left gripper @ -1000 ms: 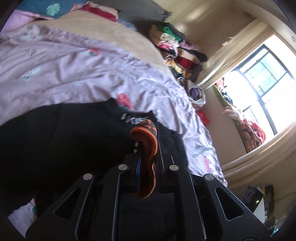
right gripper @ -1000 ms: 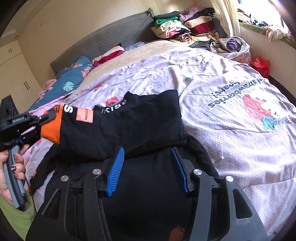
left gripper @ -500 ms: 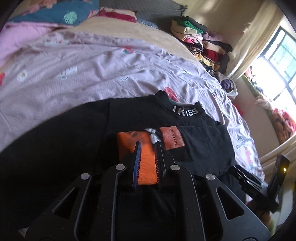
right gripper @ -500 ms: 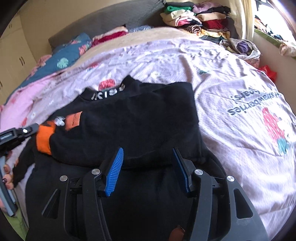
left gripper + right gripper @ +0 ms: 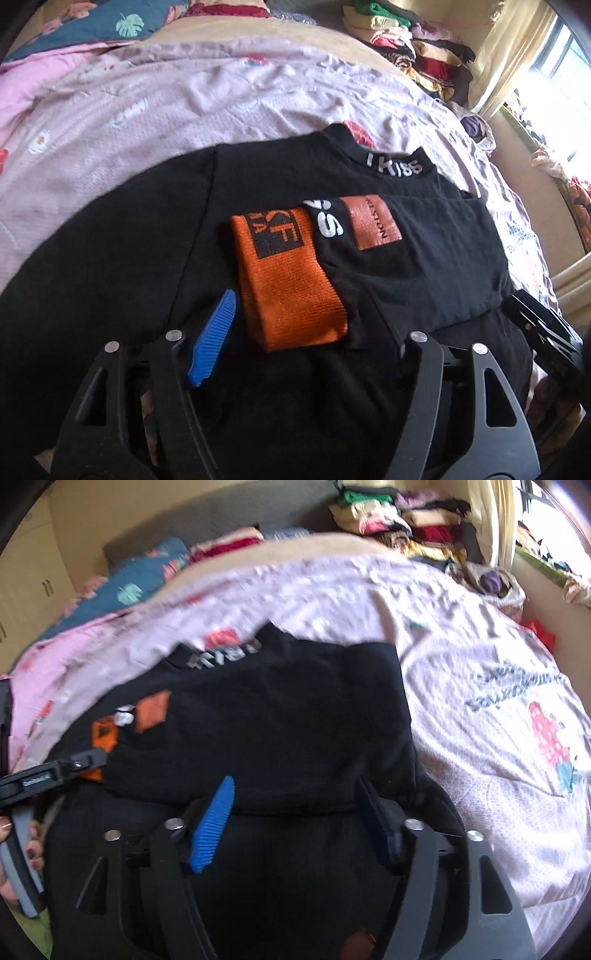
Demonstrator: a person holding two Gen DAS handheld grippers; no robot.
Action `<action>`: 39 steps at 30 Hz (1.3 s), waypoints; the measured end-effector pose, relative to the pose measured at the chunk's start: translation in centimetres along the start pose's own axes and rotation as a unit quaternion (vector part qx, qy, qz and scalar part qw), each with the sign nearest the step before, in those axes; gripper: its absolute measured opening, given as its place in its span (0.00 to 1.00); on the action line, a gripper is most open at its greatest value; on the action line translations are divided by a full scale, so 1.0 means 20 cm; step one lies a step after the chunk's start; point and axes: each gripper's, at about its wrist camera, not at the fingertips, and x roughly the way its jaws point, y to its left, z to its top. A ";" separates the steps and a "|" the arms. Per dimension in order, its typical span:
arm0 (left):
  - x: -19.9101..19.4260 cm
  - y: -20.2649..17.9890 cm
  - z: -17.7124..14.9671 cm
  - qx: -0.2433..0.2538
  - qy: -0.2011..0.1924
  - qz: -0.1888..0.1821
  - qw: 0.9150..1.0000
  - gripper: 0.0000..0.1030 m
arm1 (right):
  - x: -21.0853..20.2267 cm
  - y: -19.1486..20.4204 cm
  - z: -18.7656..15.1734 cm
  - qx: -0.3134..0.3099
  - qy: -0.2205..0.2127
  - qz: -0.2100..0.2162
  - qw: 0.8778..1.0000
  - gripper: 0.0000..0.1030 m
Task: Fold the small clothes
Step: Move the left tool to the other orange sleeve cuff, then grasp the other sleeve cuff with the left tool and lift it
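A small black top [image 5: 122,266] with a lettered collar [image 5: 395,168] lies flat on the bed. Its sleeve [image 5: 413,254] is folded across the body, and the orange cuff [image 5: 288,280] lies flat on the cloth. My left gripper [image 5: 295,317] is open, its jaws on either side of the cuff's near end, holding nothing. In the right wrist view the top [image 5: 280,731] fills the middle. My right gripper [image 5: 295,805] is open just above the folded sleeve's near edge. The left gripper [image 5: 55,771] shows at the left by the cuff [image 5: 105,734].
The pink bedsheet [image 5: 122,122] with a strawberry print [image 5: 550,738] spreads around the top. A stack of folded clothes [image 5: 410,51] sits at the far right by the curtain. Pillows [image 5: 92,26] lie at the head of the bed. A window [image 5: 554,70] is at the right.
My left gripper carried the orange cuff across the top, laid it down and opened, letting it go. The right gripper stayed open and shifted slightly.
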 end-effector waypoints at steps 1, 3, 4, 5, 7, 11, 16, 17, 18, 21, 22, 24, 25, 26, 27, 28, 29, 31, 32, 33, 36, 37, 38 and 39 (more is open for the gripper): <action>-0.02 0.00 0.00 0.001 -0.003 0.001 1.000 0.61 | -0.03 0.02 0.00 -0.002 -0.005 0.010 1.000 0.76; -0.07 0.00 -0.02 0.001 -0.009 0.005 1.000 0.71 | -0.07 0.05 -0.01 -0.007 -0.009 0.021 1.000 0.85; -0.09 0.00 -0.03 0.001 -0.012 0.007 1.000 0.74 | -0.09 0.07 -0.01 -0.011 -0.011 0.024 1.000 0.88; -0.11 0.00 -0.04 0.002 -0.014 0.007 1.000 0.75 | -0.10 0.09 -0.02 -0.016 -0.013 0.026 0.999 0.88; -0.14 0.00 -0.04 0.001 -0.016 0.010 1.000 0.85 | -0.14 0.13 -0.03 -0.028 -0.018 0.026 0.999 0.92; -0.21 0.03 -0.08 -0.015 -0.021 0.007 1.000 0.90 | -0.19 0.20 -0.04 -0.043 -0.030 0.025 0.998 0.94; -0.28 0.09 -0.13 -0.031 -0.029 0.013 0.999 0.90 | -0.26 0.27 -0.04 -0.059 -0.044 0.038 0.997 0.95; -0.30 0.10 -0.14 -0.034 -0.031 0.015 0.999 0.90 | -0.28 0.30 -0.04 -0.064 -0.046 0.042 0.996 0.95; -0.31 0.12 -0.15 -0.038 -0.034 0.018 0.999 0.91 | -0.29 0.32 -0.04 -0.068 -0.048 0.044 0.996 0.96; -0.36 0.18 -0.18 -0.051 -0.039 0.025 0.998 0.91 | -0.32 0.39 -0.04 -0.085 -0.053 0.051 0.994 0.96; -0.37 0.21 -0.19 -0.058 -0.039 0.027 0.997 0.91 | -0.33 0.41 -0.04 -0.089 -0.055 0.053 0.993 0.96; -0.39 0.24 -0.21 -0.067 -0.041 0.032 0.996 0.91 | -0.34 0.46 -0.04 -0.099 -0.057 0.057 0.992 0.96; -0.40 0.26 -0.22 -0.071 -0.043 0.035 0.996 0.91 | -0.35 0.48 -0.05 -0.103 -0.058 0.059 0.991 0.96; -0.42 0.29 -0.23 -0.076 -0.045 0.039 0.995 0.91 | -0.35 0.51 -0.05 -0.106 -0.058 0.061 0.991 0.96; -0.43 0.31 -0.24 -0.080 -0.046 0.041 0.995 0.91 | -0.35 0.53 -0.05 -0.110 -0.057 0.062 0.990 0.96; -0.44 0.33 -0.26 -0.087 -0.048 0.045 0.994 0.91 | -0.35 0.56 -0.06 -0.113 -0.057 0.063 0.990 0.96; -0.45 0.35 -0.27 -0.091 -0.049 0.047 0.994 0.91 | -0.35 0.58 -0.06 -0.115 -0.057 0.065 0.990 0.96; -0.46 0.40 -0.30 -0.102 -0.050 0.051 0.992 0.91 | -0.36 0.63 -0.07 -0.122 -0.057 0.071 0.988 0.96; -0.47 0.43 -0.33 -0.111 -0.050 0.052 0.991 0.91 | -0.37 0.66 -0.08 -0.127 -0.058 0.075 0.987 0.96; -0.47 0.44 -0.34 -0.115 -0.050 0.053 0.991 0.91 | -0.37 0.68 -0.09 -0.131 -0.058 0.077 0.987 0.96; -0.49 0.51 -0.40 -0.134 -0.048 0.063 0.988 0.91 | -0.38 0.76 -0.11 -0.150 -0.058 0.082 0.984 0.96; -0.49 0.53 -0.42 -0.141 -0.048 0.066 0.987 0.91 | -0.38 0.78 -0.12 -0.154 -0.058 0.083 0.983 0.96; -0.50 0.56 -0.45 -0.150 -0.049 0.066 0.985 0.91 | -0.39 0.80 -0.12 -0.158 -0.058 0.085 0.982 0.96; -0.50 0.58 -0.47 -0.158 -0.049 0.068 0.984 0.91 | -0.39 0.82 -0.13 -0.162 -0.057 0.087 0.981 0.96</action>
